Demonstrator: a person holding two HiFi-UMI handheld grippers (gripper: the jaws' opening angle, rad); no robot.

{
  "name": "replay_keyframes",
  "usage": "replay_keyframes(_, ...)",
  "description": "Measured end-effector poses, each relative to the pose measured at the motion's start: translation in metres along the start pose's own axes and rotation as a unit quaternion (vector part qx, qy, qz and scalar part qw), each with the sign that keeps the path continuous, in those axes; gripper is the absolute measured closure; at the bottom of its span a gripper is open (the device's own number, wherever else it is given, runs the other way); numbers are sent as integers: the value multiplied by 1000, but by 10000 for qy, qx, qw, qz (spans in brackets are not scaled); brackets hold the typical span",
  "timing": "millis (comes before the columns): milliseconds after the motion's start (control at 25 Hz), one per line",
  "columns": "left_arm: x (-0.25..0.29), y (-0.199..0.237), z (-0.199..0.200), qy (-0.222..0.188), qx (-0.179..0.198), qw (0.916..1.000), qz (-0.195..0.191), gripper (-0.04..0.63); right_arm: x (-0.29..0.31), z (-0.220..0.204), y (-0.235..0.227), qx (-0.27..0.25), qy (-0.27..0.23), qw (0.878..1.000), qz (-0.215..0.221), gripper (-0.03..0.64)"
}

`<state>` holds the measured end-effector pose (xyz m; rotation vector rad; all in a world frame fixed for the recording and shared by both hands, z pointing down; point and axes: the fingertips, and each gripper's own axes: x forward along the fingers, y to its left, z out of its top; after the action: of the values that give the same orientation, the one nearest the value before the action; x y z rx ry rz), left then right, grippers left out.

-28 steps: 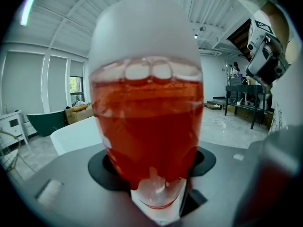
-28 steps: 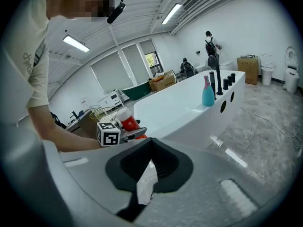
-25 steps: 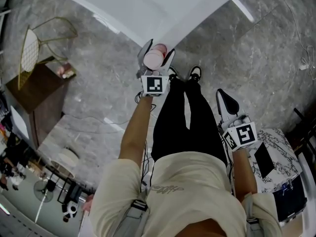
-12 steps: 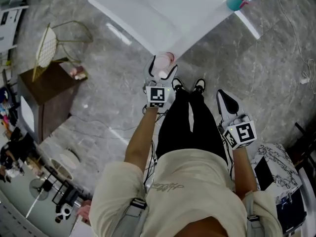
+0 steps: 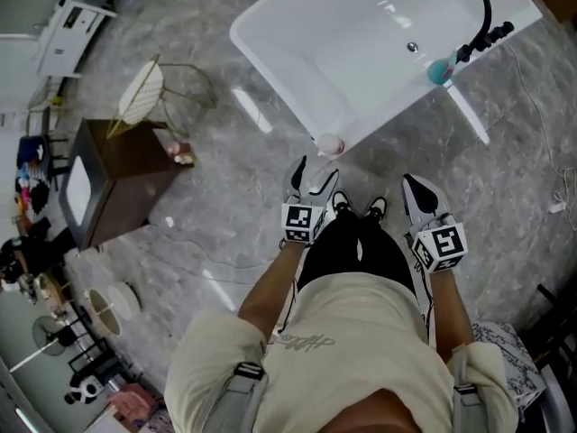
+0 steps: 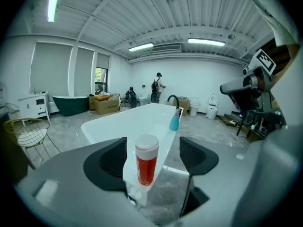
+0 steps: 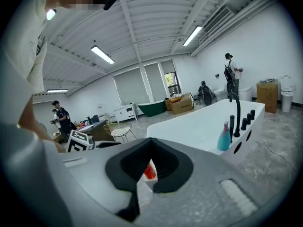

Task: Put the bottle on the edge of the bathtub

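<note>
Although the grey stone floor (image 5: 180, 179) takes most of the head view, the white bathtub (image 5: 361, 52) is the landmark, and both grippers hang just short of its near corner. The left gripper (image 5: 315, 171) holds nothing: its jaws stand wide and are closing, with nothing between them (the pads touch nothing). The right gripper (image 5: 413, 186), off the bathtub's near long side, is clenched tip to tip and empty. The bottle (image 5: 330, 142), red with a white cap, stands upright on the bathtub's edge at that near corner, just beyond the left gripper's tips.
</note>
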<state>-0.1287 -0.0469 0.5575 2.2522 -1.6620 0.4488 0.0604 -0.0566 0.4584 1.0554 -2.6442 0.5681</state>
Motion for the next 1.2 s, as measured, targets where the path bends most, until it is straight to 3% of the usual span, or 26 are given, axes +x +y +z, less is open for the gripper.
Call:
replay_keyframes(120, -16, -1, 32, -184, -40, 9998, -32, 304, 4, 21, 7, -236, -170, 9996, 72, 617)
replay_keyframes(320, -40, -3, 83, -523, 209, 9984, -22, 347, 1, 43, 17, -579, -314, 9978, 113, 616)
replay_keyframes(560, -55, 6, 126, -954, -391, 9945, -166, 465, -2, 59, 23, -669, -571, 9961, 66, 617)
replay_keyframes(800, -67, 16, 169, -1117, -45, 9937, 72, 581, -1, 89, 35, -978, -904, 9910, 133, 616)
replay_keyframes(1200, -95, 22, 238, -1575, 74, 9875, -92, 581, -6, 150, 38, -1343, -1403, 9810, 12, 617)
